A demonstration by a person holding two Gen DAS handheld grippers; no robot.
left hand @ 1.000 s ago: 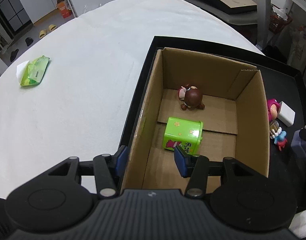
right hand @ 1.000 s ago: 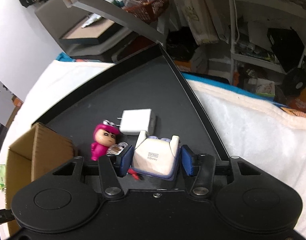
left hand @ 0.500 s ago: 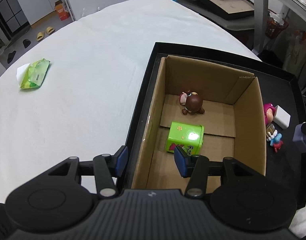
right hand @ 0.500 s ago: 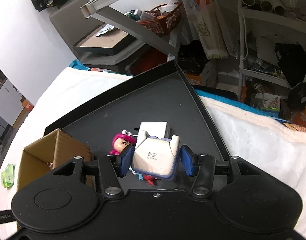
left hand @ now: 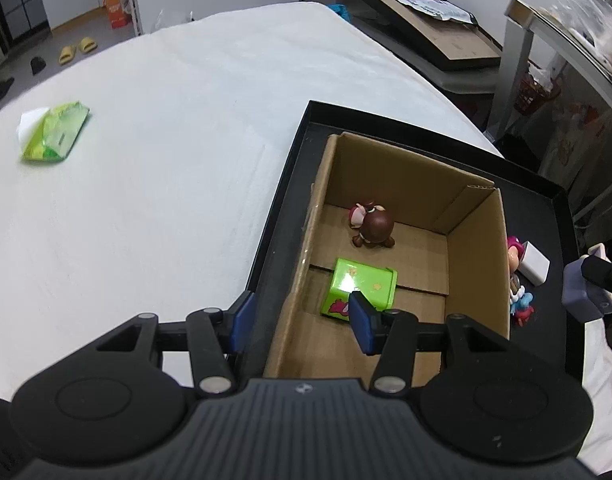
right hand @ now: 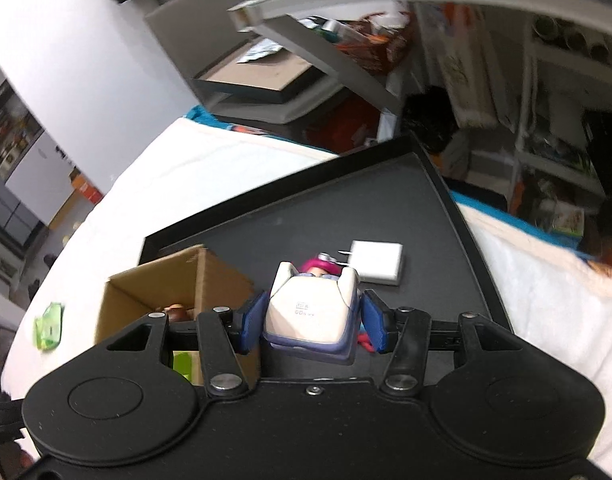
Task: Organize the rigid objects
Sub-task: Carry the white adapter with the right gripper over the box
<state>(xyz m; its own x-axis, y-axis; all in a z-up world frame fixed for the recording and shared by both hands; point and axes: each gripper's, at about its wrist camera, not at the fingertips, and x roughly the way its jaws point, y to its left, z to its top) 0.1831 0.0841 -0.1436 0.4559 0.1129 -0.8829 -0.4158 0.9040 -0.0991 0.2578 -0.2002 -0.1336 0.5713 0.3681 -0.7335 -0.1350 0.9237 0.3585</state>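
An open cardboard box (left hand: 478, 256) stands in a black tray (left hand: 546, 200). Inside lie a green box (left hand: 360, 286) and a brown figurine (left hand: 374, 228). My left gripper (left hand: 300, 322) is open and empty, its jaws astride the box's near left wall. My right gripper (right hand: 312, 322) is shut on a cream and purple toy (right hand: 310, 314), held above the tray (right hand: 346, 208) to the right of the cardboard box (right hand: 166, 292). The toy also shows in the left wrist view (left hand: 578, 292). A pink figurine (left hand: 514, 248), a white adapter (right hand: 378, 266) and a small blue and red toy (left hand: 522, 306) lie on the tray.
A green packet (left hand: 56, 134) lies on the white tablecloth (left hand: 166, 140) at far left. Shelves and a metal table frame (right hand: 326, 36) with clutter stand beyond the table's far right edge.
My right gripper has lifted the cream and purple toy off the tray and carried it left toward the cardboard box. My left gripper has risen and drawn back slightly, still open.
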